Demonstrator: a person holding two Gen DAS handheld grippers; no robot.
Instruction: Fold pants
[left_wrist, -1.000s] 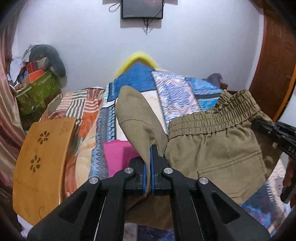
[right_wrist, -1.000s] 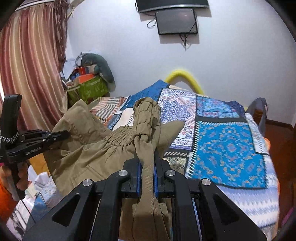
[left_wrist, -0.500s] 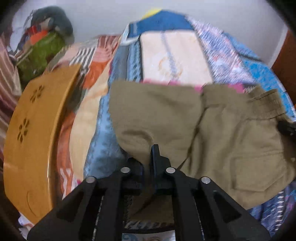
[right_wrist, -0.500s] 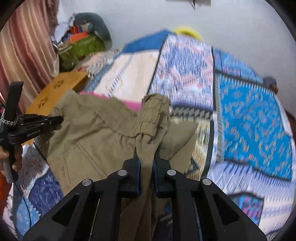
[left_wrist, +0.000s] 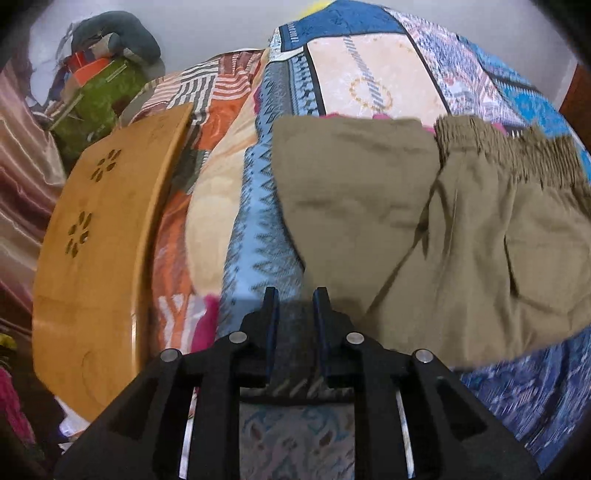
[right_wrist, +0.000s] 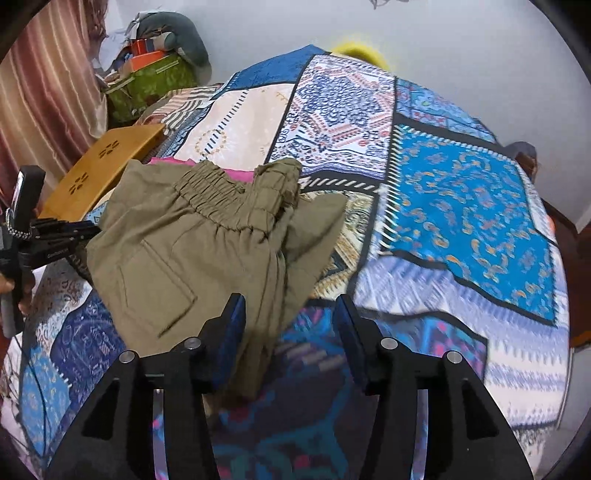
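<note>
The olive pants (left_wrist: 424, 229) lie folded on the patchwork bedspread (left_wrist: 369, 81), elastic waistband toward the far side. My left gripper (left_wrist: 294, 299) is open and empty at the near left edge of the pants. In the right wrist view the pants (right_wrist: 192, 240) lie left of centre with the waistband bunched. My right gripper (right_wrist: 290, 308) is open wide, with the near edge of the pants lying loose between its fingers. The left gripper (right_wrist: 66, 236) shows at the far left of that view, beside the pants.
A wooden lap table (left_wrist: 99, 236) leans at the left side of the bed. A pink cloth (right_wrist: 173, 161) peeks out behind the pants. A green bag and clutter (right_wrist: 155, 81) sit at the back left by the curtain. A wall stands behind the bed.
Both grippers lowered the pants onto the bed and opened, letting go of the cloth. The pants went from hanging in the air to lying flat.
</note>
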